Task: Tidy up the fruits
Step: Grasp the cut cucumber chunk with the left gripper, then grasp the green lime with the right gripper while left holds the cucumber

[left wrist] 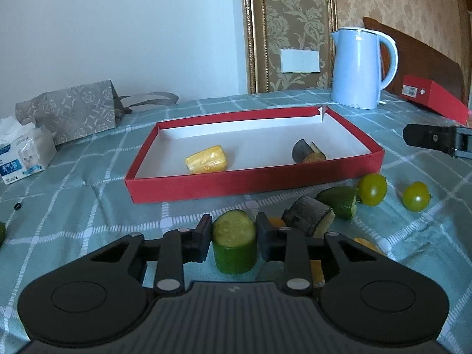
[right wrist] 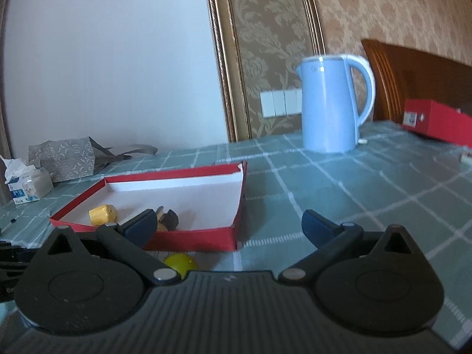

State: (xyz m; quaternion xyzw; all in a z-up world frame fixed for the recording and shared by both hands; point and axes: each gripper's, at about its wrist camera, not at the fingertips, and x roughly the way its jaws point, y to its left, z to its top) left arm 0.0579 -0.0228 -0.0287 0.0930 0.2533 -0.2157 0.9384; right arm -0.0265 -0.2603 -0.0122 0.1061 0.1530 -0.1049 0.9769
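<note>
My left gripper [left wrist: 234,224] is shut on an upright green cucumber chunk [left wrist: 234,246] that stands on the cloth in front of the red tray [left wrist: 250,183]. In the tray lie a yellow corn piece [left wrist: 206,162] and a dark-skinned chunk [left wrist: 308,152]. Right of the gripper lie another dark chunk [left wrist: 308,216], a cucumber end [left wrist: 339,201] and two green tomatoes [left wrist: 372,189], [left wrist: 416,196]. My right gripper [right wrist: 228,221] hangs open with nothing between its fingers, near the tray's [right wrist: 191,242] right front corner. A green tomato [right wrist: 180,261] lies just under it.
A light blue kettle [left wrist: 358,67] stands behind the tray, with a red box [left wrist: 436,97] to its right. At the far left are a grey bag [left wrist: 70,112] and a tissue pack [left wrist: 23,153]. Orange pieces [left wrist: 365,243] peek out behind my left gripper.
</note>
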